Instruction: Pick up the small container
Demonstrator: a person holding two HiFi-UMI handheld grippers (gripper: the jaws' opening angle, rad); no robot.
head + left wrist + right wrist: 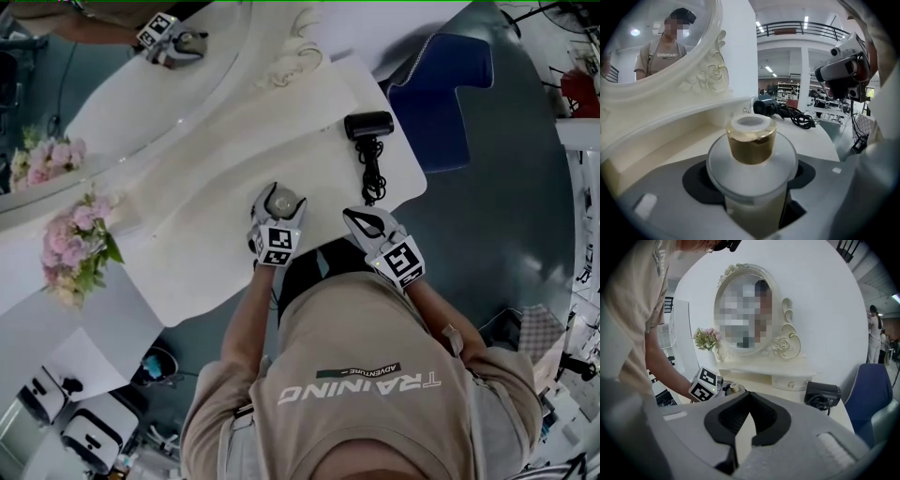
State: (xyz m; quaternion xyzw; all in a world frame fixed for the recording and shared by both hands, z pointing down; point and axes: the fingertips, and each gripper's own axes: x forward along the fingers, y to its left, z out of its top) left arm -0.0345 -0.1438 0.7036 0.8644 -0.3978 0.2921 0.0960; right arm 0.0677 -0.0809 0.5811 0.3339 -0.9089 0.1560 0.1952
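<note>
The small container (284, 201) is a frosted jar with a gold cap (751, 140). It stands on the white dressing table (206, 262) near its front edge. My left gripper (279, 195) has its jaws round the jar's body, one on each side, and they press on it. In the left gripper view the jar (752, 168) fills the space between the jaws. My right gripper (364, 220) hovers just right of it, over the table's front edge, with its jaws together and nothing between them (749, 397). From the right gripper view the left gripper's marker cube (706, 384) and the gold cap (733, 387) show at the left.
A black hair dryer (368, 127) with a coiled cord (372, 176) lies at the table's right end. An ornate oval mirror (141, 94) stands behind the table, with pink flowers (75, 246) at the left. A blue chair (441, 89) is to the right.
</note>
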